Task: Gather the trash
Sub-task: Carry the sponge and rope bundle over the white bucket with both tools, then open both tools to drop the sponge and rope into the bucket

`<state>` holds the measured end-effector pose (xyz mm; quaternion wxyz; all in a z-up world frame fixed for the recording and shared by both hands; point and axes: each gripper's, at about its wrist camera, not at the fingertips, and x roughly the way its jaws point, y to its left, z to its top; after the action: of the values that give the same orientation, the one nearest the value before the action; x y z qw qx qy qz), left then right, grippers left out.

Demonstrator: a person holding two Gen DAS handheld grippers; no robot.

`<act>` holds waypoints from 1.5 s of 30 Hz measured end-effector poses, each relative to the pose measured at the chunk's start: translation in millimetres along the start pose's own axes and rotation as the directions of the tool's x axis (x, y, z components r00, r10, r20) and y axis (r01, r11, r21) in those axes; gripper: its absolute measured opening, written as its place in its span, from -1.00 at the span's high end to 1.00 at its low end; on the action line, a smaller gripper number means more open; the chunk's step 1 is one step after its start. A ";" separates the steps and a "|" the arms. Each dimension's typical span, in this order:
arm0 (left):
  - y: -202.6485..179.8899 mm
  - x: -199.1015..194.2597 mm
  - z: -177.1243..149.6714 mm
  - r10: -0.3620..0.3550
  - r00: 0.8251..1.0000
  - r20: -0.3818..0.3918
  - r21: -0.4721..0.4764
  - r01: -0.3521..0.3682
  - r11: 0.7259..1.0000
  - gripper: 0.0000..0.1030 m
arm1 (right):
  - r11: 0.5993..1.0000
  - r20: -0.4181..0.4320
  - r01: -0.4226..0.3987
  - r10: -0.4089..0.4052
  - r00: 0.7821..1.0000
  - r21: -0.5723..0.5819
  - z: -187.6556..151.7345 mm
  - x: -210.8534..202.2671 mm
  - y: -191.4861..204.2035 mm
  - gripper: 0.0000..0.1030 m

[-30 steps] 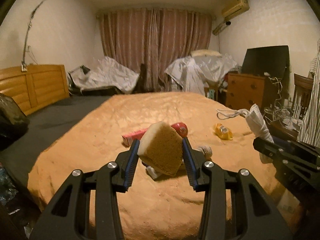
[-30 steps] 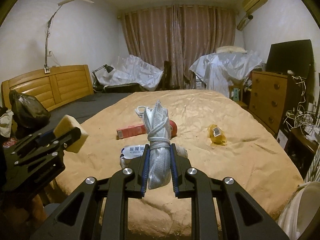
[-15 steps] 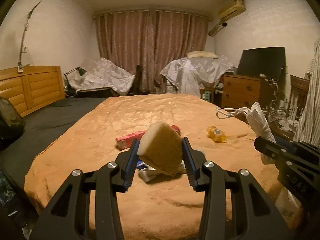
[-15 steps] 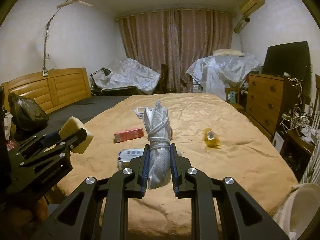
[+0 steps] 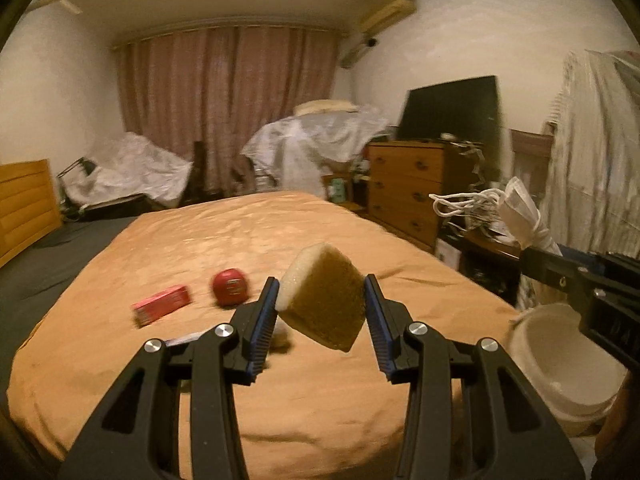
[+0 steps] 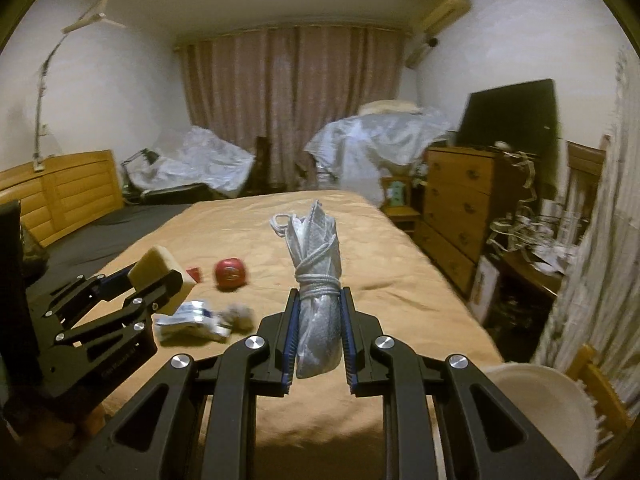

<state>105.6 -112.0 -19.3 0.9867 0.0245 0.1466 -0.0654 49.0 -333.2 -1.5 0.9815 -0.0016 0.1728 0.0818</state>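
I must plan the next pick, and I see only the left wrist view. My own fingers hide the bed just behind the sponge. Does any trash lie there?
Observer: Yes. The right wrist view shows a crumpled white packet on the bed cover, close by the left gripper.
Operator: Is something beside it?
Observer: A grey wad lies at the packet's right end in that view; whether they touch, I cannot tell.
Operator: Does the right gripper hold its bundle well?
Observer: Both pads of the right gripper press on the white bundle, just below its cord winding.
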 end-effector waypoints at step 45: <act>-246.6 93.3 -44.2 -0.451 0.758 -0.471 0.063 0.539 0.840 0.18 | 0.928 -0.489 0.290 -0.145 0.860 0.234 -76.1 -8.7 -316.5 0.60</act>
<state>147.8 -364.5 -96.1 0.8673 0.0953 0.3588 -0.3316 66.2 -649.2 -78.1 0.9031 0.1077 0.4112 -0.0606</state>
